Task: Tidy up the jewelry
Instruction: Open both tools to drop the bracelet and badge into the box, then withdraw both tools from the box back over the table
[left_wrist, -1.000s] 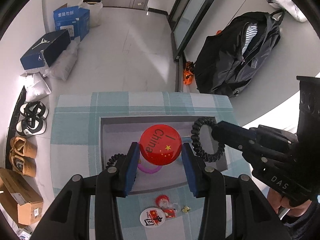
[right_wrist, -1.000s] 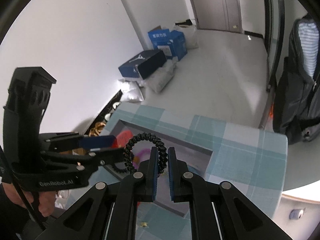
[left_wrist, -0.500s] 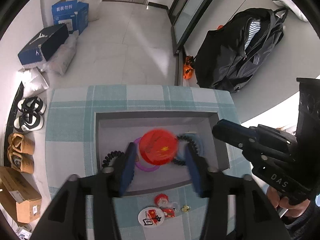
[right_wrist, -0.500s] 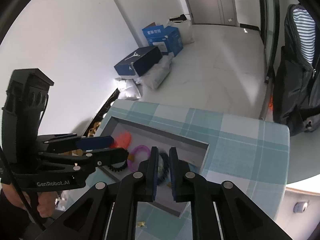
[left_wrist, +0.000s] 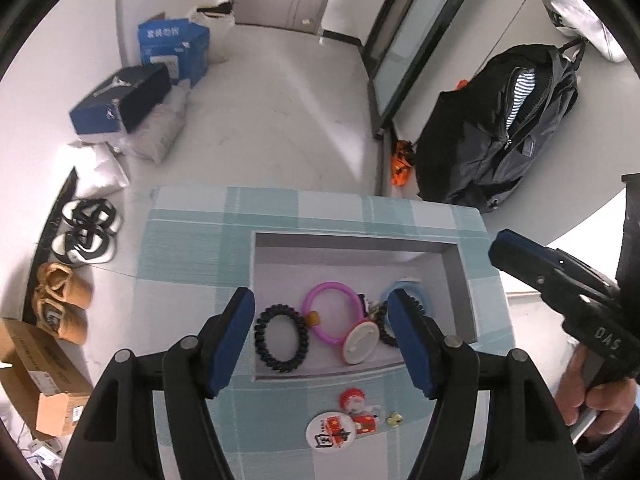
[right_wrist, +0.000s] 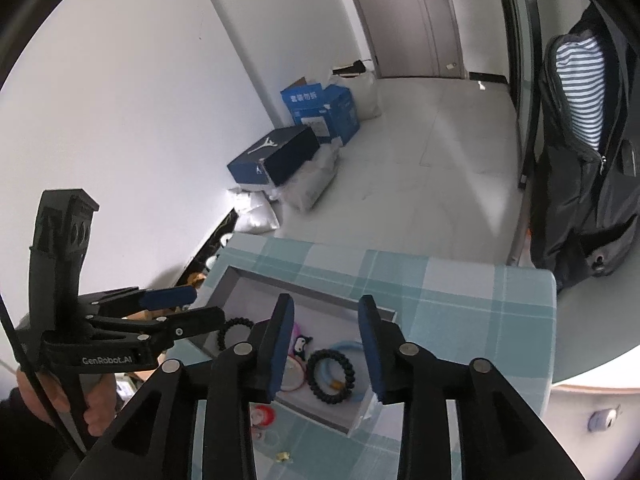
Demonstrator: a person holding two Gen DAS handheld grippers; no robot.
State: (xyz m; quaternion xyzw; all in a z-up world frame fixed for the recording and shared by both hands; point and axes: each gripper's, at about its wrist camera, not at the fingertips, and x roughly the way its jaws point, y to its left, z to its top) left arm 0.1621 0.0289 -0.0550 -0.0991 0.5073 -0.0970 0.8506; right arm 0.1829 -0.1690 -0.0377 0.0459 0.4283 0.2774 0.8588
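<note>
Above the tray (left_wrist: pixel 460 276), both grippers' just-opened jaws angle down, empty.

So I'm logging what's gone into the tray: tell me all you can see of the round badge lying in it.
The round badge lies inside the grey tray, near its front wall, white back facing up with a red rim showing, tilted slightly. It looks like a pin-back button; the back seems to be plastic. Its upper edge overlaps the pink ring, and a black coil hair tie sits just right of it. Neither tongs touch it.
</note>
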